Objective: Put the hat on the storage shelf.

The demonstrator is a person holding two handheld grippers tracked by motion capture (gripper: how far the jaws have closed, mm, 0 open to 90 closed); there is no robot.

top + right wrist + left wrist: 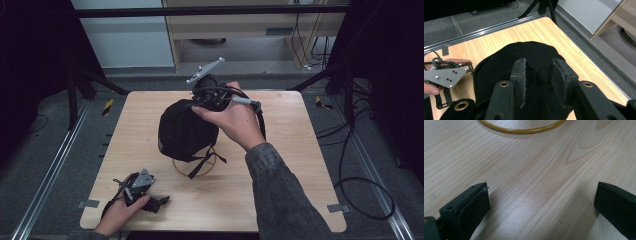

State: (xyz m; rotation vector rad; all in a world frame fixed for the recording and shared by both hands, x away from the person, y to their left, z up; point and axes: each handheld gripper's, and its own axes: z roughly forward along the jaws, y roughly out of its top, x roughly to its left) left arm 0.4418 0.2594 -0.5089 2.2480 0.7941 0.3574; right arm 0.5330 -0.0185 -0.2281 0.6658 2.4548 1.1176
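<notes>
In the high view, the left gripper (162,201) lies low on the table (280,200) at the lower left of the frame, held by the left hand (120,212), with its grey plate on top and its jaws pointing right. In the left gripper view its two black jaws stand wide apart at the bottom corners, with bare wood grain between them and nothing held. A yellow ring (521,130) curves across the top of that frame, well apart from the jaws.

At the middle of the high view sits the black cap (185,131), raised on the ring (195,172), whose lower arc shows just under the cap along with a dangling black strap (202,164).

Right of the cap's centre, the right hand (237,120) reaches in from the lower right and holds the right gripper (202,102) at the cap's upper edge. In the right gripper view, the right gripper (539,72) has its jaws set narrow, one on each side of the small button (542,76) on the cap's (499,67) crown; whether the pads press the cloth I cannot tell. At the far left of that frame the left gripper's (445,77) grey plate and the left hand's fingers show on the table (574,55).
</notes>
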